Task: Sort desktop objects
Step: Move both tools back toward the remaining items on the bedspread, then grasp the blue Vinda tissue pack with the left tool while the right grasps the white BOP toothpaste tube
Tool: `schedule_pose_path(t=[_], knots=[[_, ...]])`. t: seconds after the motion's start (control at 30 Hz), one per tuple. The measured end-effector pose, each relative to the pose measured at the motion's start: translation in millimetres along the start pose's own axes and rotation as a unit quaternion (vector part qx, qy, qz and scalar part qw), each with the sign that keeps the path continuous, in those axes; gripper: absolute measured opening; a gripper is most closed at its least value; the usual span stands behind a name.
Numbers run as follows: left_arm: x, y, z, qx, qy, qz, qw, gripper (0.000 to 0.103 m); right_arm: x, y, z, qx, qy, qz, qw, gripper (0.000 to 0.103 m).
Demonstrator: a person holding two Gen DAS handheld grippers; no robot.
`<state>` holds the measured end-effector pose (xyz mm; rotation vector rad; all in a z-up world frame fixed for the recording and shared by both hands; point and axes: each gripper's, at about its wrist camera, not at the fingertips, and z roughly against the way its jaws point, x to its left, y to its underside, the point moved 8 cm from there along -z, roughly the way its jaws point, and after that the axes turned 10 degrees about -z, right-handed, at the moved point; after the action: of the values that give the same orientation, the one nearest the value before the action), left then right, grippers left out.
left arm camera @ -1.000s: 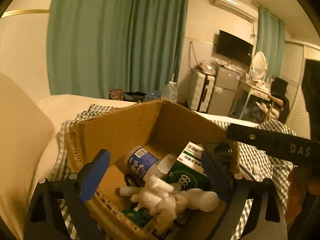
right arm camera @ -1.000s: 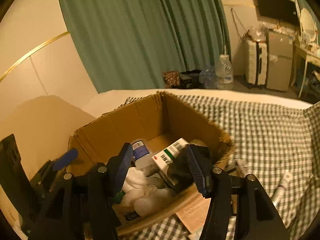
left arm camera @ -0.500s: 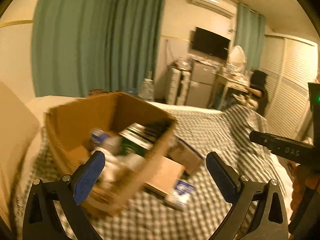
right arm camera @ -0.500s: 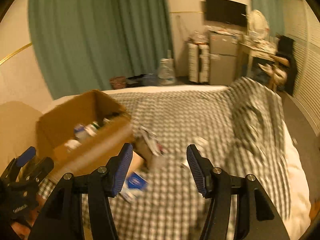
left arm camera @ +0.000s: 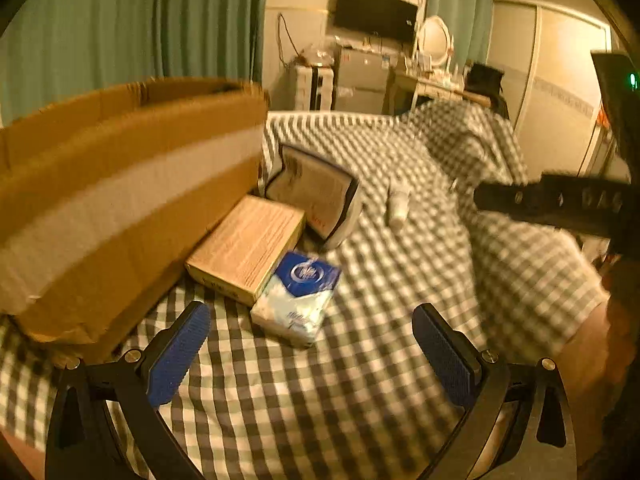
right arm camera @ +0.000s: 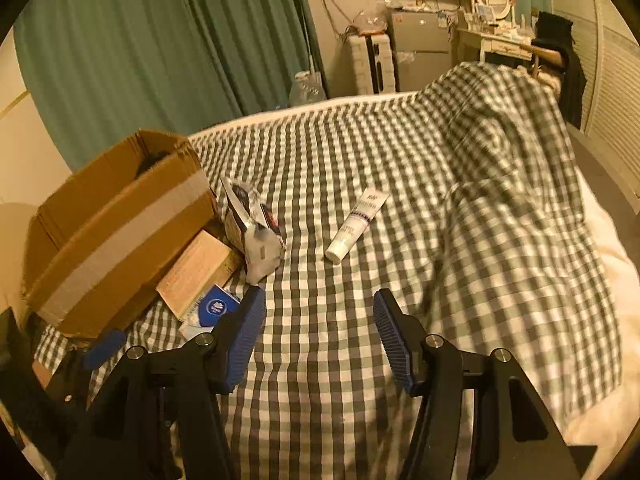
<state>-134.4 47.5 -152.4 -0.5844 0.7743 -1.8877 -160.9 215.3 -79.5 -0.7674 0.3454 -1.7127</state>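
Observation:
A taped cardboard box (left arm camera: 120,200) (right arm camera: 120,232) stands on the checked bedcover at the left. Beside it lie a flat tan box (left arm camera: 246,248) (right arm camera: 196,272), a blue-and-white tissue pack (left arm camera: 298,296) (right arm camera: 214,308), a crumpled foil packet (left arm camera: 316,196) (right arm camera: 252,232) and a white tube (left arm camera: 398,204) (right arm camera: 356,226). My left gripper (left arm camera: 312,356) is open and empty, low over the cover just in front of the tissue pack. My right gripper (right arm camera: 320,336) is open and empty, above the cover, with the tube ahead of it.
The checked bedcover (right arm camera: 400,168) is bunched into a raised fold at the right (right arm camera: 500,128). Behind the bed are green curtains (right arm camera: 160,40), a suitcase (right arm camera: 372,64), a cabinet and a dressing table. The right gripper's body (left arm camera: 560,204) shows in the left wrist view.
Both grippers have swung away from above the box's inside, rightwards and down toward the bedcover. The box now sits at the left and the loose items are in front.

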Motion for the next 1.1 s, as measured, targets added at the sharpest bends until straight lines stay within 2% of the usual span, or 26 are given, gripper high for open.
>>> schedule_pose_path(t=[0.17, 0.3, 0.4, 0.53, 0.63, 0.73, 0.8, 0.83, 0.87, 0.97, 1.0, 1.07, 1.1], knots=[[6.1, 14.7, -46.6, 0.022, 0.005, -0.027, 0.9994, 0.103, -3.5, -3.6, -29.6, 0.020, 0.005, 0.003, 1.000, 0.056], [9.8, 17.1, -71.6, 0.037, 0.023, -0.008, 0.9990, 0.103, -8.5, -17.9, -47.8, 0.021, 0.018, 0.008, 1.000, 0.056], [0.7, 17.7, -74.0, 0.041, 0.053, 0.007, 0.9977, 0.103, -15.9, -24.9, -55.8, 0.026, 0.022, -0.007, 0.999, 0.056], [-25.1, 20.6, -59.9, 0.039, 0.093, -0.008, 0.9949, 0.103, -24.2, -30.1, -55.2, 0.024, 0.031, -0.022, 0.999, 0.056], [-29.2, 16.0, -56.6, 0.031, 0.094, -0.014, 0.9950, 0.103, -26.5, -31.6, -56.5, 0.026, 0.030, -0.030, 0.999, 0.056], [-12.1, 8.4, -63.6, 0.036, 0.073, 0.029, 0.9963, 0.103, -28.2, -32.9, -65.0, 0.031, 0.044, -0.028, 0.998, 0.056], [-5.4, 5.2, -71.1, 0.037, 0.098, 0.082, 0.9912, 0.103, -25.8, -34.4, -73.3, 0.035, 0.052, -0.022, 0.998, 0.056], [-3.9, 3.5, -73.3, 0.034, 0.097, 0.093, 0.9904, 0.099, -25.0, -35.0, -77.7, 0.036, 0.055, -0.019, 0.998, 0.056], [-4.3, 2.8, -75.6, 0.033, 0.087, 0.093, 0.9913, 0.090, -23.1, -36.4, -82.6, 0.038, 0.060, -0.015, 0.997, 0.056], [-3.3, 6.3, -82.0, 0.047, 0.035, 0.070, 0.9958, 0.074, -16.8, -39.5, -102.2, 0.050, 0.064, -0.013, 0.997, 0.056], [-3.1, 6.5, -81.0, 0.045, 0.027, 0.066, 0.9964, 0.071, -14.3, -39.2, -112.3, 0.060, 0.067, -0.011, 0.996, 0.056], [2.2, 9.2, -78.6, 0.045, 0.018, 0.070, 0.9964, 0.055, -12.8, -38.0, -126.8, 0.071, 0.072, -0.011, 0.995, 0.056], [5.5, 10.3, -76.8, 0.044, 0.020, 0.074, 0.9961, 0.053, -12.7, -36.2, -136.2, 0.081, 0.075, -0.014, 0.994, 0.056]])
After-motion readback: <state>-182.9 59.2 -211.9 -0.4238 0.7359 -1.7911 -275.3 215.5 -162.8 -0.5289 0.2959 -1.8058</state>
